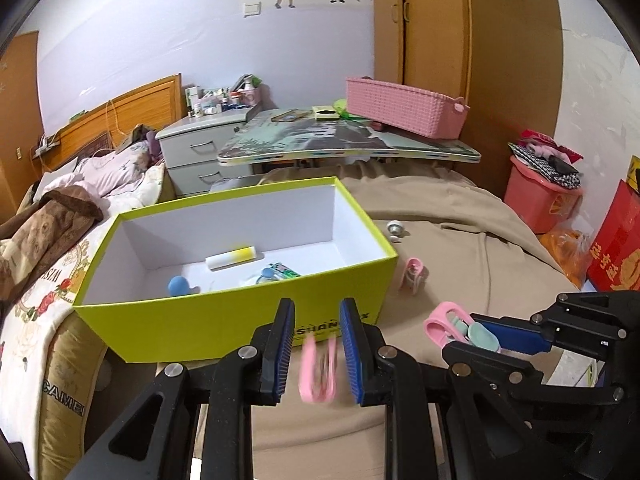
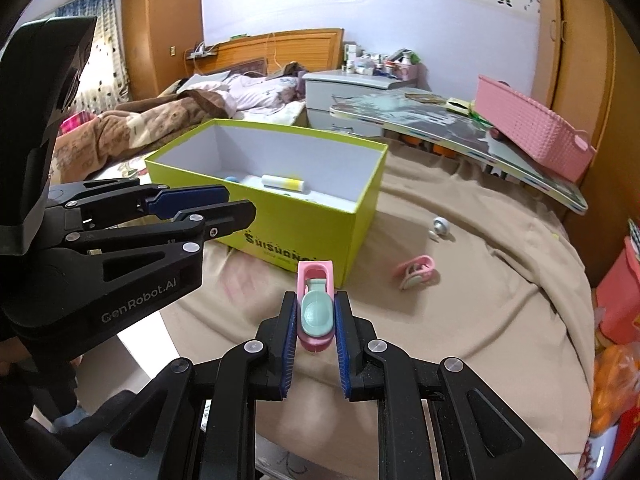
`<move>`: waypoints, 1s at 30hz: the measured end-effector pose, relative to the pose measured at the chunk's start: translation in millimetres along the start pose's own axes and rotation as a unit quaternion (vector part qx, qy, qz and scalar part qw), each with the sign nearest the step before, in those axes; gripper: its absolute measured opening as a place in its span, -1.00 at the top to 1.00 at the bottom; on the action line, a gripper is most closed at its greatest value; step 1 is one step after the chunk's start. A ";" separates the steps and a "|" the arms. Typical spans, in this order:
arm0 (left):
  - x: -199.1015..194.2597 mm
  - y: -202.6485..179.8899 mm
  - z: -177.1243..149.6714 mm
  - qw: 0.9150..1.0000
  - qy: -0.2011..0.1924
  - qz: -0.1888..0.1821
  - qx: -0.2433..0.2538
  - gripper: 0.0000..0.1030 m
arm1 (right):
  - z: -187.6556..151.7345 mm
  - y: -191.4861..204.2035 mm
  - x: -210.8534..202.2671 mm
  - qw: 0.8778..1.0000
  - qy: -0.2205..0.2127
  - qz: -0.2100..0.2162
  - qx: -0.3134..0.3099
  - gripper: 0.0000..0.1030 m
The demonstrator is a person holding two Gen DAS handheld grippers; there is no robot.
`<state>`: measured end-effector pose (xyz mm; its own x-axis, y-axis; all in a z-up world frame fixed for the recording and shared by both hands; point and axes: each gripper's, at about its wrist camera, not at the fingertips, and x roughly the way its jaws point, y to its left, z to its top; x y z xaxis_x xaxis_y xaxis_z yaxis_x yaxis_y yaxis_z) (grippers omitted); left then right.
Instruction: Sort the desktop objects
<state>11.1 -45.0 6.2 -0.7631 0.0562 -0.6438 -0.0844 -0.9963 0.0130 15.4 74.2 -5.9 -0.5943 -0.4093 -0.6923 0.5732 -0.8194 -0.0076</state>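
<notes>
Beige cloth [image 2: 480,320] covers the bed you work over, with a lime-green box [image 1: 224,320] on it, a bedside drawer unit [image 1: 192,148] and wardrobe [image 1: 460,40] beyond. Your right gripper [image 2: 316,320] is clenched on a pink-and-mint clip [image 2: 316,308] near the box. Your left gripper [image 1: 316,344] is spread, a blurred pink clip [image 1: 316,372] loose between its pads.

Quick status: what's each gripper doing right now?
Left gripper: open, a blurred pink clip loose between its fingers.
Right gripper: shut on a pink-and-green clip.
</notes>
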 end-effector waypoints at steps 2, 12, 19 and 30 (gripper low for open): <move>-0.4 4.2 -0.3 1.000 -0.001 0.002 -0.003 0.53 | 2.2 3.0 2.6 1.000 0.001 0.002 -0.003 0.65; 11.7 40.6 -17.1 0.997 0.026 -0.047 -0.060 0.53 | 0.2 1.6 14.5 1.000 0.012 0.005 0.001 0.65; 24.3 68.0 -46.5 0.994 0.064 -0.051 -0.079 0.52 | -6.3 -1.4 22.1 1.000 0.022 0.012 0.009 0.65; 48.4 56.6 -58.0 0.994 0.086 -0.071 -0.020 0.28 | -9.0 -8.4 27.8 0.999 0.029 0.012 0.021 0.65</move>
<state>6.5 -102.4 -68.6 -0.6239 0.1877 -0.7587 -0.1550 -0.9812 -0.1153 -0.9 73.3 -31.5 -0.5465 -0.4059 -0.7325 0.5615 -0.8266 0.0391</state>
